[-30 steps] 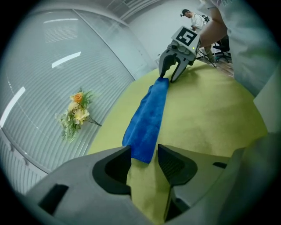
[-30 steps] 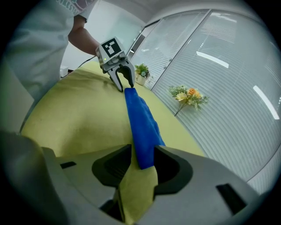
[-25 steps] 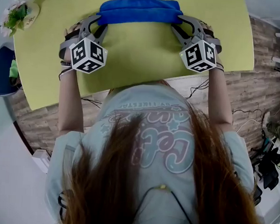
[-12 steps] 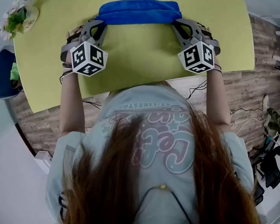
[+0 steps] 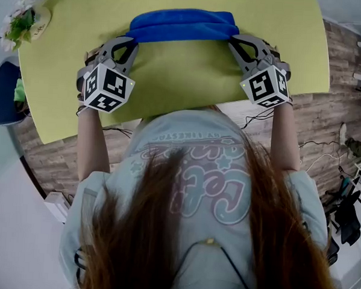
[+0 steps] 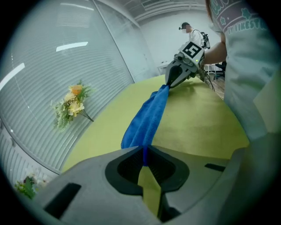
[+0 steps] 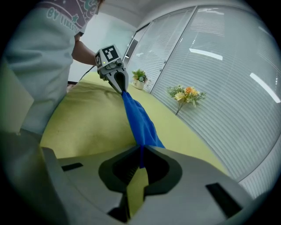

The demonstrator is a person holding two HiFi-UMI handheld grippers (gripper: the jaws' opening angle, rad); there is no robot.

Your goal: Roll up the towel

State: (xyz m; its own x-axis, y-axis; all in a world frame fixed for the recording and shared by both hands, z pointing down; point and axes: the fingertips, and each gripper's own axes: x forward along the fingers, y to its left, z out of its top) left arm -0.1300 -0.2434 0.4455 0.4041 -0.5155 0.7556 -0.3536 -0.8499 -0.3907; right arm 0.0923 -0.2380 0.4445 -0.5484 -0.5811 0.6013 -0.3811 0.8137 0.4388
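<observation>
The blue towel (image 5: 182, 25) stretches across the yellow-green table (image 5: 172, 80), toward twelve o'clock in the head view. The left tool (image 5: 132, 40), its jaws just closed, pinches the towel's nine o'clock end. The right tool (image 5: 233, 40), also just closed, clamps the three o'clock end.

One blue towel (image 5: 181, 25) at 12 o'clock, two grippers, left gripper (image 5: 130, 40) at 10 o'clock, right gripper (image 5: 233, 41) at 2 o'clock, one yellow-green table (image 5: 184, 80), one potted plant (image 5: 21, 22) at 10 o'clock, one flower spray (image 6: 72, 103), one long-haired person (image 5: 196, 190) at 6 o'clock, one distant person (image 6: 188, 30).
</observation>
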